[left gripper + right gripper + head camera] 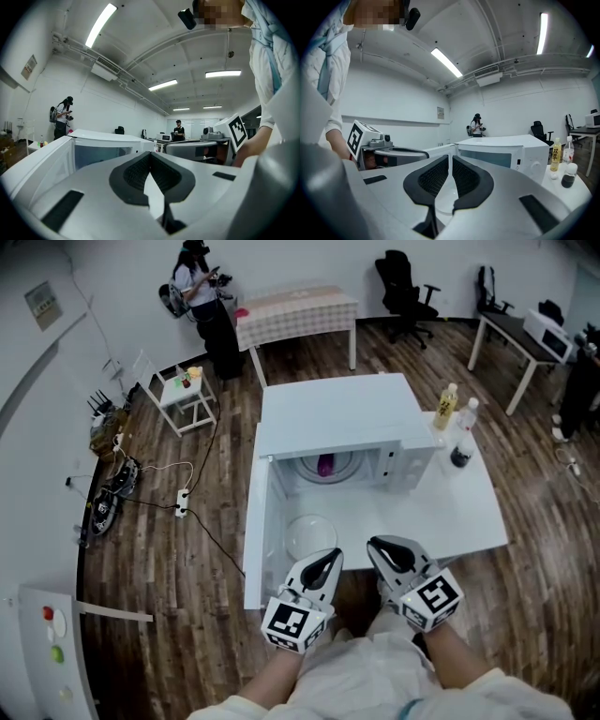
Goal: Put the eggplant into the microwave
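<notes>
The purple eggplant lies inside the white microwave, on its turntable. The microwave door stands swung open on the left. Both grippers hang side by side at the table's near edge, in front of the open cavity and apart from it. My left gripper is shut with nothing in it. My right gripper has its jaws all but together, also with nothing between them. The eggplant does not show in either gripper view.
A white plate sits on the white table in front of the microwave. Bottles and a small dark jar stand to the microwave's right. A person stands far back, near a chequered table.
</notes>
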`<state>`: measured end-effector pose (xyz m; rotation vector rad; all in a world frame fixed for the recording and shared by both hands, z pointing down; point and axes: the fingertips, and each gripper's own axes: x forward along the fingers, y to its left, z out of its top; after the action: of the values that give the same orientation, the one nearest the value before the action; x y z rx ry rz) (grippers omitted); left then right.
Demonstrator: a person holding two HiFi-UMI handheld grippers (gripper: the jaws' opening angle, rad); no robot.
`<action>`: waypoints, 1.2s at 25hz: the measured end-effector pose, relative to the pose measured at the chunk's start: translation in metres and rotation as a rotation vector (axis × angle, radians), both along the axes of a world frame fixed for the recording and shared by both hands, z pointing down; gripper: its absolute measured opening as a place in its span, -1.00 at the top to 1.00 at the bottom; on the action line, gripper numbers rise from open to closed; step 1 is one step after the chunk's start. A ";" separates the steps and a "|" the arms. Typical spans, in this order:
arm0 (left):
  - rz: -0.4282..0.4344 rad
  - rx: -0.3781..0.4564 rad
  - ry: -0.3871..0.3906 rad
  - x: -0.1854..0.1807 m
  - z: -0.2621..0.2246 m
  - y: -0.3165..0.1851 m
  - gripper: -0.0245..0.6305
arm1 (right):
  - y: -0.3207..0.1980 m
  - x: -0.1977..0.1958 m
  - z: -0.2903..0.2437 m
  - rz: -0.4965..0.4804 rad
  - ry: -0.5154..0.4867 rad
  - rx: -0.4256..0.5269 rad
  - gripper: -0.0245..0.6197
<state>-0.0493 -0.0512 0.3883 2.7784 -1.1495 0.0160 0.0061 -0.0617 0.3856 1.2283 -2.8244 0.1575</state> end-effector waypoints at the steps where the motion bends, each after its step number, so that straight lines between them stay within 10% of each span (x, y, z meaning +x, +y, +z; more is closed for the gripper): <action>1: 0.001 0.001 0.003 -0.001 0.000 0.003 0.92 | 0.003 -0.001 -0.001 0.004 -0.005 -0.003 0.77; 30: 0.061 0.010 0.036 0.045 -0.016 0.042 0.92 | 0.059 0.033 -0.010 0.006 0.011 -0.007 0.80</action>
<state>-0.0042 -0.0088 0.3725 2.8094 -1.0590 -0.0329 0.0394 -0.0029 0.3756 1.2324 -2.8091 0.1597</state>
